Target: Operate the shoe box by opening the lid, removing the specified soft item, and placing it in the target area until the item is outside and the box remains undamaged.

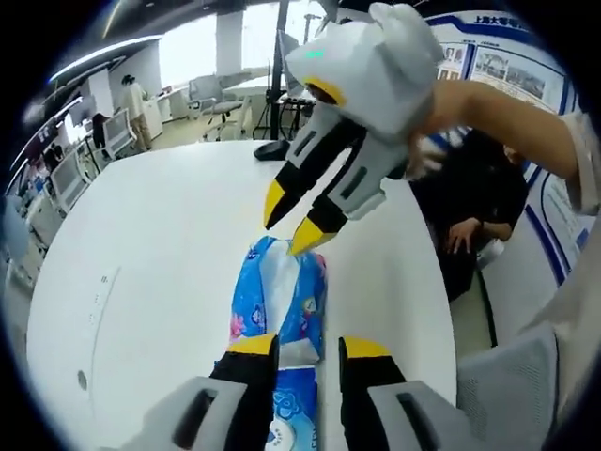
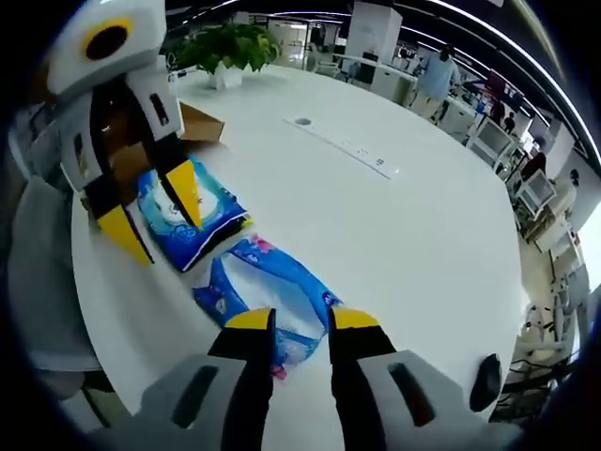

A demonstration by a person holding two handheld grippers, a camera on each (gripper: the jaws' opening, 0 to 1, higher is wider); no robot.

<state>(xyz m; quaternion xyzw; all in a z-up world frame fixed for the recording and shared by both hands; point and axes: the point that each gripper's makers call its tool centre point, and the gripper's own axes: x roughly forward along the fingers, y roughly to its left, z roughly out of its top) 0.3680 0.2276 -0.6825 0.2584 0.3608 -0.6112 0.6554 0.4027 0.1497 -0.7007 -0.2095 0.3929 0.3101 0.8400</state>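
White office table [image 2: 394,235] carries two soft, light, slippery tissue packs [image 2: 268,296], best pinched at a crimped end; left gripper [image 1: 310,352] and right gripper [image 2: 300,324] hang released.

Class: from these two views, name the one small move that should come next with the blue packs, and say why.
Probably open the right claw and back it away: its blue pack already lies flat on the white table, outside the cardboard box. The left claw straddles the second pack.
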